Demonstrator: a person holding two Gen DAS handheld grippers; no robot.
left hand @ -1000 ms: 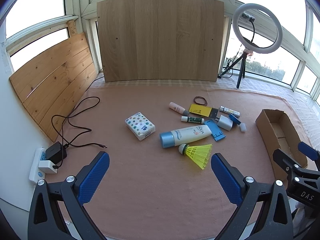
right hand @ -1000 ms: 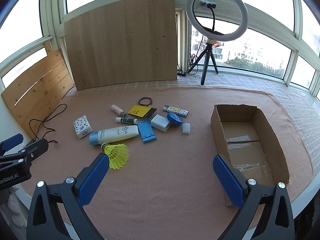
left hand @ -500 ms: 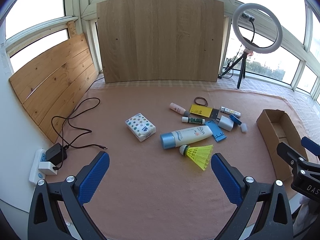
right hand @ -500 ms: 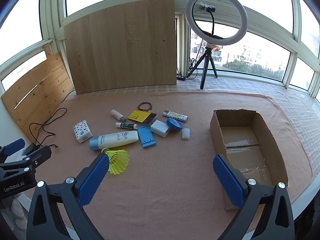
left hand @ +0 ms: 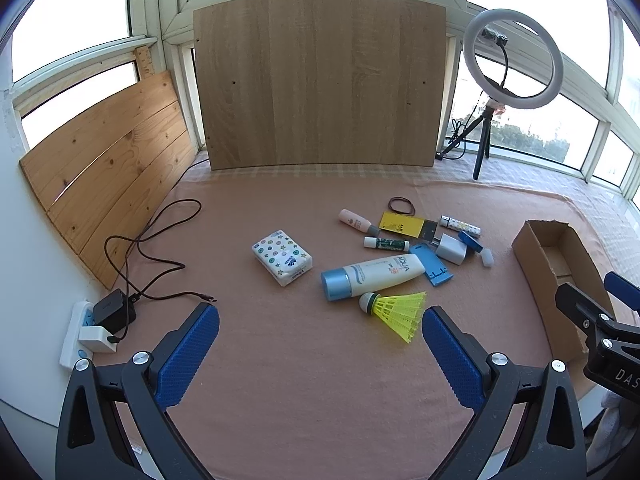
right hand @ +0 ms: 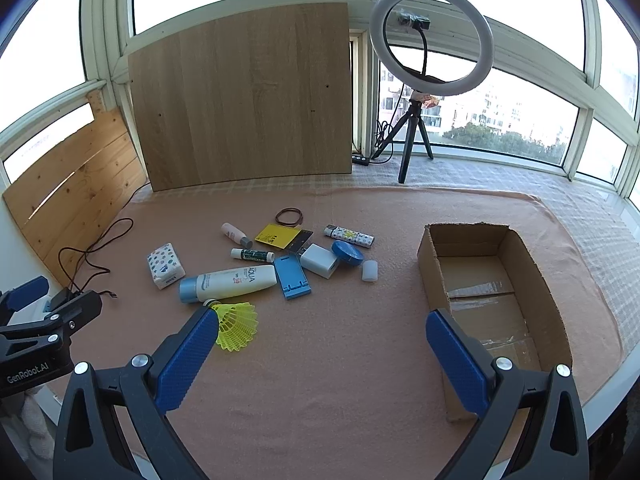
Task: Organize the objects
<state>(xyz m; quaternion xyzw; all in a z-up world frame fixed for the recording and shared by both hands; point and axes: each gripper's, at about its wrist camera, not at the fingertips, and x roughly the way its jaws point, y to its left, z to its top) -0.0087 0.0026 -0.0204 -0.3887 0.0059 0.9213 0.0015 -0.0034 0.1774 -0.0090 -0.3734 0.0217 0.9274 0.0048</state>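
both tools spread wide — left tool (left hand: pixel 320 344), right tool (right hand: pixel 322 344), white tube (right hand: pixel 228 281) labelled "aqua"

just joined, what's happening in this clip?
A person holds two grippers over a pink cloth; the left gripper and right gripper are both open and empty. A clutter of small items, including a sunscreen tube and a yellow shuttlecock, lies loose. The cardboard box holds nothing yet.

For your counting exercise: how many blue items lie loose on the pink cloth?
2: the blue phone stand beside the sunscreen tube, and the blue round case right of the white charger. None looks hidden.
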